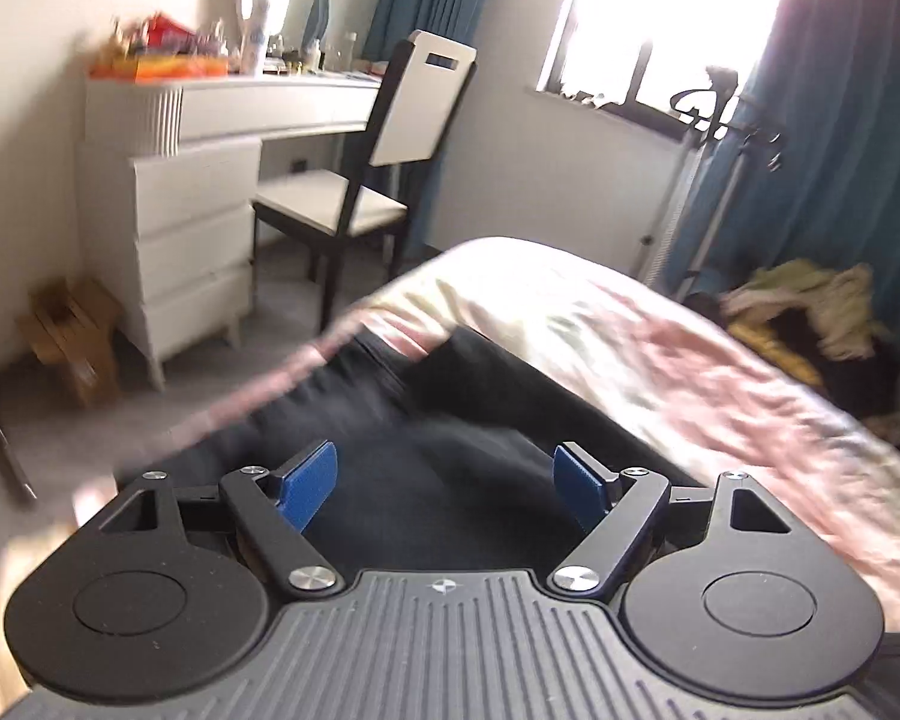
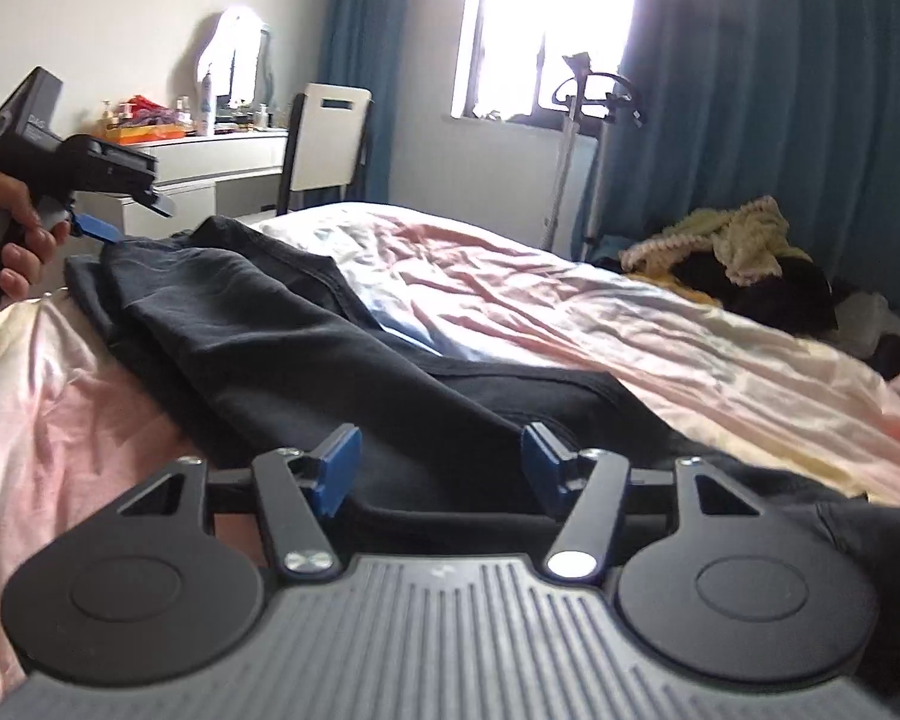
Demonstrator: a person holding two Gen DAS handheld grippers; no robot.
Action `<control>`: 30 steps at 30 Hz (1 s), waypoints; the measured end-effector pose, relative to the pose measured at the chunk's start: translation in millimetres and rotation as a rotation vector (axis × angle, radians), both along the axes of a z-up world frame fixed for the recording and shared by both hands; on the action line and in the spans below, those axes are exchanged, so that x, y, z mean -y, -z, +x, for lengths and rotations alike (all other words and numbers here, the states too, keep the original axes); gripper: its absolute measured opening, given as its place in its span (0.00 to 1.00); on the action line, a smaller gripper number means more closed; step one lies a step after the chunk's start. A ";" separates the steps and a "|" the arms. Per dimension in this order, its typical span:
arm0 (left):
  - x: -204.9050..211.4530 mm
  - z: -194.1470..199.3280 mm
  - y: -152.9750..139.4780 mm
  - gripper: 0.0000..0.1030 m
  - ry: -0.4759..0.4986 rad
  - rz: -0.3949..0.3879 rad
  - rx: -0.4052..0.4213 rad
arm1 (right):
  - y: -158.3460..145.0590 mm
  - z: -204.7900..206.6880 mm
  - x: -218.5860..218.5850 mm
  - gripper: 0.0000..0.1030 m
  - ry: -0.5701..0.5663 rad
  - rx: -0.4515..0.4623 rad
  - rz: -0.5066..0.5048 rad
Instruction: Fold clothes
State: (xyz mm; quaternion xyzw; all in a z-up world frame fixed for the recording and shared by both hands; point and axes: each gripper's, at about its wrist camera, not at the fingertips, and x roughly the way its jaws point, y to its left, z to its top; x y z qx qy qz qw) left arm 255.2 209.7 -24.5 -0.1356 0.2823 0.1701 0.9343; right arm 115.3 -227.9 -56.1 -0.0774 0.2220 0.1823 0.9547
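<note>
Right wrist view: dark, soft cotton garment spread in a long, creased band across the rumpled pink-and-cream bedsheet, partly doubled over itself along one edge.
Right gripper: blue pads apart, low over the near end of the cloth, nothing between them.
Left gripper: seen from the side at the far end of the garment, held in a hand; pads apart in its own view, hovering over dark fabric.
Stage: fits either a fold in progress or a layer just released; impossible to settle.
Heap at the bed's far side: yellow and black clothes, well apart.
Risk: pinching sheet along with cloth, since both lie slack and wrinkled together.
Risk: uneven fold, caused by existing creases and the overlapped edge slipping.
</note>
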 end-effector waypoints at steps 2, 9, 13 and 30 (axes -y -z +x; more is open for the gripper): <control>-18.2 43.5 4.2 0.79 0.053 0.046 -0.091 | 5.6 10.4 6.3 0.59 0.044 -0.028 0.020; -40.1 124.5 26.3 0.71 0.143 0.004 -0.191 | 8.4 19.4 10.9 0.67 0.067 -0.039 0.079; -35.5 135.9 40.3 0.15 0.139 0.036 -0.224 | 9.2 22.4 8.5 0.67 0.068 -0.029 0.065; -72.9 17.4 -162.2 0.03 0.118 -0.077 0.000 | -2.1 16.3 10.7 0.67 0.089 0.042 0.045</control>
